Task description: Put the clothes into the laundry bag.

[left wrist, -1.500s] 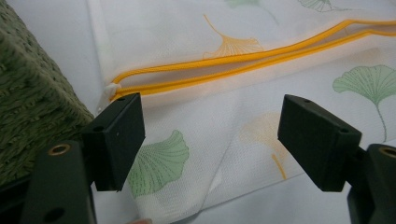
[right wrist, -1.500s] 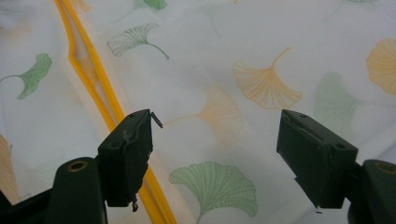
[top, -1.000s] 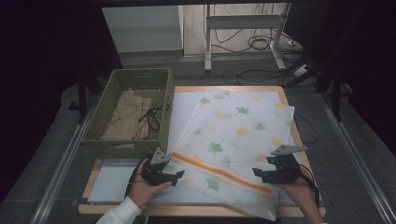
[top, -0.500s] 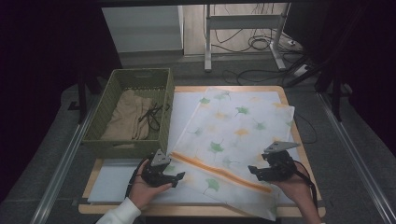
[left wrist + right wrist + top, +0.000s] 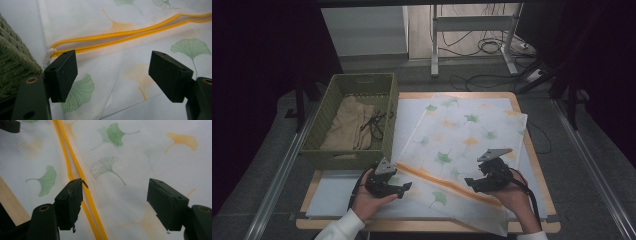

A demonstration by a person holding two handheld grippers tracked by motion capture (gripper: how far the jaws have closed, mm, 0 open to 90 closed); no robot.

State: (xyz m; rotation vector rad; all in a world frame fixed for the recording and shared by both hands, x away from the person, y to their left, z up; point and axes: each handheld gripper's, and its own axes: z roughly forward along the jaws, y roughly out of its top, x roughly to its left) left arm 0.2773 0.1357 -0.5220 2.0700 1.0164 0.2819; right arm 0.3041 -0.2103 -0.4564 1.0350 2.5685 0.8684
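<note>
1. The left gripper [image 5: 404, 187] hovers wide open and empty at the near left corner of the laundry bag [image 5: 462, 150], which lies flat on the bench [image 5: 532, 150]; closing here could miss the zip pull [image 5: 48, 53] and pinch only cloth.
2. The right gripper [image 5: 471, 182], jaws just narrowing a little with nothing clamped, sits over the orange zip [image 5: 82, 185]; it may catch both layers, so the bag stays shut.
3. The zip looks partly open, though that is hard to judge; a pull could drag the bag off the near edge.
4. Farther off, the basket [image 5: 387, 130] crowds the left hand [image 5: 369, 202].
</note>
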